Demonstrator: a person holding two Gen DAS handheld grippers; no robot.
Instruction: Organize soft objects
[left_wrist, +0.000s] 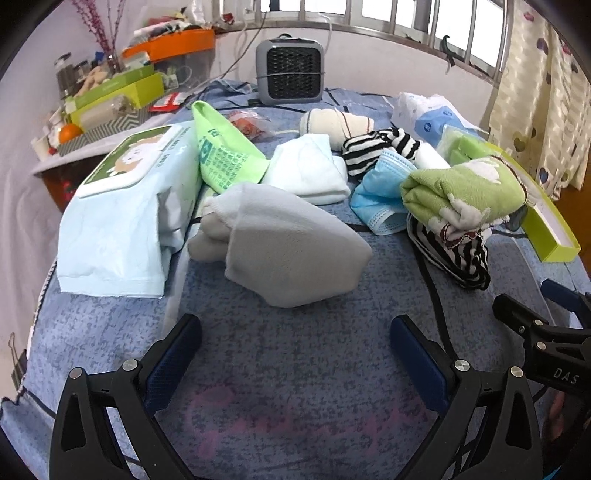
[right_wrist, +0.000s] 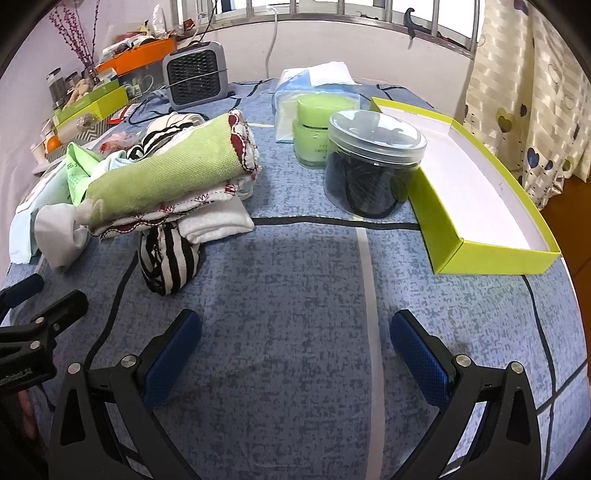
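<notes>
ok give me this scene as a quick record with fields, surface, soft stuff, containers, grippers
surface: blue patterned cloth
soft items: grey cloth, green towel folded on a striped cloth, blue face mask, wipes pack
containers: open green box, nothing visible inside; clear jar of dark items; green jar
left gripper: open, holding nothing
right gripper: open, holding nothing

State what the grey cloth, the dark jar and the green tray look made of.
Grey cloth: likely fleece, matte and fuzzy, soft folds. Dark jar: clear glossy plastic, contents showing through. Green tray: probably cardboard, crisp thin walls, white inside.
</notes>
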